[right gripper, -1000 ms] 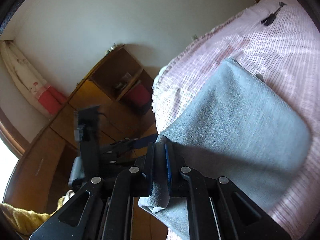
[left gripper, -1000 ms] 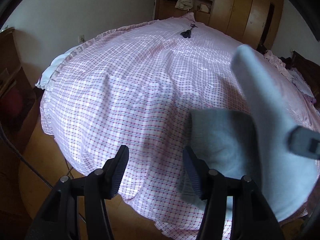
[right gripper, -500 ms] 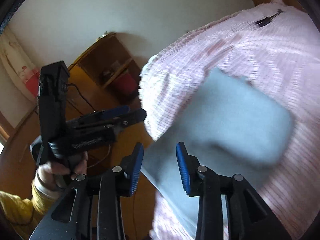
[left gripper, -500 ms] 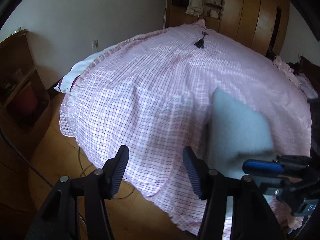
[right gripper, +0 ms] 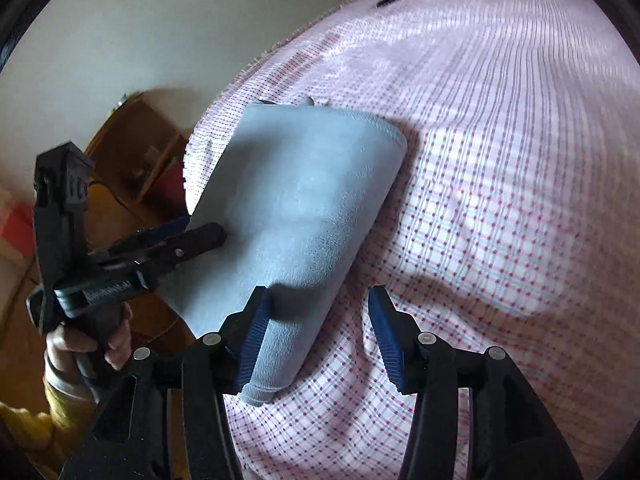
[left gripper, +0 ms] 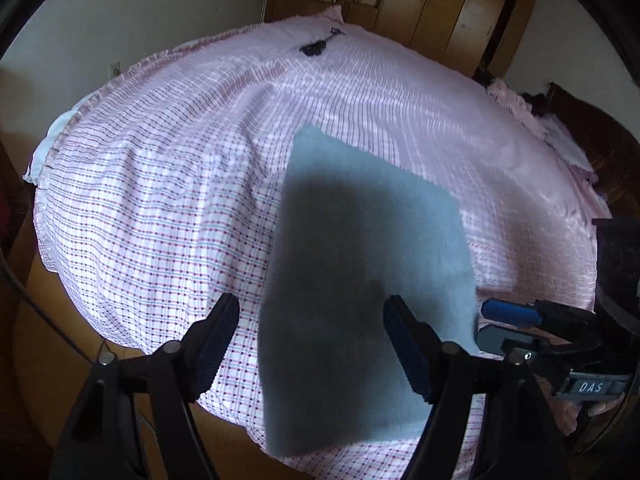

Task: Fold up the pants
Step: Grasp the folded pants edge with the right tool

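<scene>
A second ago the right gripper [right gripper: 316,332] is clamped on a raised edge of the grey pants [right gripper: 296,216]; now its jaws stand apart and the cloth lies folded flat on the checked bedspread [right gripper: 500,200], filling the lower centre of the left wrist view. The left gripper [left gripper: 310,340], formerly over bare bedspread, now hangs above the pants [left gripper: 360,280], jaws apart.

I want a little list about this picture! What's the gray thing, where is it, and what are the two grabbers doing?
item: folded gray pants
where: lying flat on the pink checked bedspread, near the bed's edge
left gripper: open, holding nothing, above the pants
right gripper: open, holding nothing, at the pants' near end
far off: small dark object on the bedspread
behind bed: wooden wardrobe
</scene>
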The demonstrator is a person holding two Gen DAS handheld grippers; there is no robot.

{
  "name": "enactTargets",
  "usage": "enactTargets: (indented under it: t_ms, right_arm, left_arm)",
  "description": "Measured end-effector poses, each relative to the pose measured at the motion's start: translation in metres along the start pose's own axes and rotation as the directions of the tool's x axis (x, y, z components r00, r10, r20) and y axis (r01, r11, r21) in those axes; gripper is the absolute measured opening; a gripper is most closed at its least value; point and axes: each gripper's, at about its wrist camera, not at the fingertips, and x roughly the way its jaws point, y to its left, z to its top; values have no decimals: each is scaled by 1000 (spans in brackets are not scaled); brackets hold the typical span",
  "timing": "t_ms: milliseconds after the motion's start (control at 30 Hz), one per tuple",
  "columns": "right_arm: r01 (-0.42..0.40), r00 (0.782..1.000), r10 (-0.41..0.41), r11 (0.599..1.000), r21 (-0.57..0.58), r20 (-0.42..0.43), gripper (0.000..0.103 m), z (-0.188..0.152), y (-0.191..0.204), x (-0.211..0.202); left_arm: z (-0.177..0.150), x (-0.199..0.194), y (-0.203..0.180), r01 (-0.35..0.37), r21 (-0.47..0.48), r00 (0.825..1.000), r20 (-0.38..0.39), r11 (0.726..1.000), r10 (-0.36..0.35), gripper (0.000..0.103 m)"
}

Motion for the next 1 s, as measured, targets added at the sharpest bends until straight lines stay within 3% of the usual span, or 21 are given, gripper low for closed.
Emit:
enactTargets:
  t_ms: [133, 467, 1000]
  right_arm:
    - [-20, 1000, 20, 1000, 5, -11, 44, 5, -1, 11]
    - [-41, 999, 41, 999, 18, -31, 45, 12, -1, 32]
    - [-133, 991, 135, 988, 80, -20, 60, -4, -22, 59]
  left_arm:
    - [-1, 16, -1, -45, 23, 999, -29, 999, 46, 78]
    - [-1, 32, 6, -16, -7, 998, -56, 1000, 16, 78]
    - [0, 54, 19, 55, -54, 995, -77, 997, -59, 80]
